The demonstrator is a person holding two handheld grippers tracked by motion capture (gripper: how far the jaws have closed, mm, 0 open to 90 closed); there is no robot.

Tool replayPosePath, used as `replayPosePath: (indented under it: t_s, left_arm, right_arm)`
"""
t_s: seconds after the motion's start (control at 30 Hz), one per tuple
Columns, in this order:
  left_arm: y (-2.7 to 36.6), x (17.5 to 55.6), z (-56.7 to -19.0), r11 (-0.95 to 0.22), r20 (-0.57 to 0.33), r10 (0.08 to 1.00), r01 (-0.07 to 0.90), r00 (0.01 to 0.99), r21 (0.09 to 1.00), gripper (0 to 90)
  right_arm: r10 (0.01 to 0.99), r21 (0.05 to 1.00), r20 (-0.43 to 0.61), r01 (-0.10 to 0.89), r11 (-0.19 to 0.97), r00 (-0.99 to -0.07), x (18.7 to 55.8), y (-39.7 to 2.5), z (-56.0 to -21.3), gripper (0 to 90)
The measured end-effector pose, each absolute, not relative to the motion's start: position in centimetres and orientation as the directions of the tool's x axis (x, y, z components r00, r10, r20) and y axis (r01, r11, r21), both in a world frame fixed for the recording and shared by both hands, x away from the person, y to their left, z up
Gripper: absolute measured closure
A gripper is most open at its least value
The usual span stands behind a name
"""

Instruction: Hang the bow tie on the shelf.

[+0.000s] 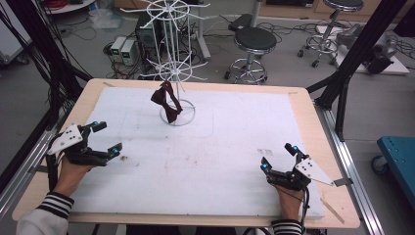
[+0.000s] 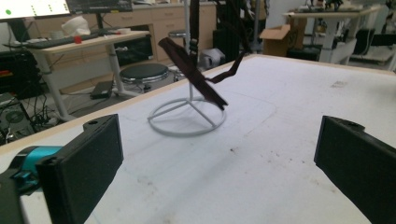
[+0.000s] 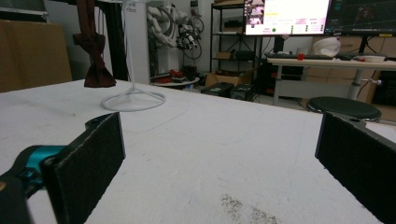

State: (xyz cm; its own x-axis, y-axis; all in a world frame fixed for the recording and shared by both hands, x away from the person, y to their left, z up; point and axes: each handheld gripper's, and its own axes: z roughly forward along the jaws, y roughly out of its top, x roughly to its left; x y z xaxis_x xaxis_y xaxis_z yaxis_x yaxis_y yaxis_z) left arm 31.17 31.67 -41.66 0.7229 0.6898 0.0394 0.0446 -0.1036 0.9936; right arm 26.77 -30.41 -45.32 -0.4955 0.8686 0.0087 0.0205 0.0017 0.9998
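White foam padding (image 1: 205, 166) covers the wooden table, where a person in striped sleeves rests both tools at the near edge: the left gripper (image 1: 106, 138) and the right gripper (image 1: 277, 157), each with jaws spread wide and empty. Farther back, well apart from both, a dark maroon fabric bow tie (image 1: 166, 102) hangs from a white wire display stand (image 1: 172, 58). The work appears barely begun; the next move likely calls for a long forward reach to the tie.

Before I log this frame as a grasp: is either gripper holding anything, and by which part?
Nothing is held. The left gripper and right gripper are both open, apart from the bow tie hanging on the rack.
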Motion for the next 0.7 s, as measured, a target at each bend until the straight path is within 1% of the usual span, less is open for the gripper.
replayPosePath:
  t_s: [0.17, 0.3, 0.4, 0.7]
  left_arm:
    - [32.0, 30.1, -43.9, -0.065, 0.013, 0.712, 0.047, 0.702, 0.997, 1.7]
    - [31.9, 29.6, -45.0, -0.04, 0.002, 0.724, 0.038, 0.69, 0.998, 1.7]
    - [31.9, 29.4, -45.1, -0.029, 0.013, 0.726, 0.012, 0.687, 1.0, 1.7]
    - [31.8, 29.2, -45.3, -0.011, 0.004, 0.735, 0.006, 0.678, 1.0, 1.7]
  right_arm:
    - [0.87, 1.0, 0.009, 0.023, 0.003, -0.493, 26.8, -30.4, -45.3, 0.8]
    - [0.869, 1.0, 0.013, 0.028, 0.002, -0.495, 26.8, -30.4, -45.3, 0.8]
    - [0.869, 1.0, 0.008, 0.025, 0.004, -0.495, 26.8, -30.4, -45.3, 0.8]
    - [0.872, 0.999, 0.016, 0.032, -0.001, -0.488, 26.8, -30.3, -45.3, 0.8]
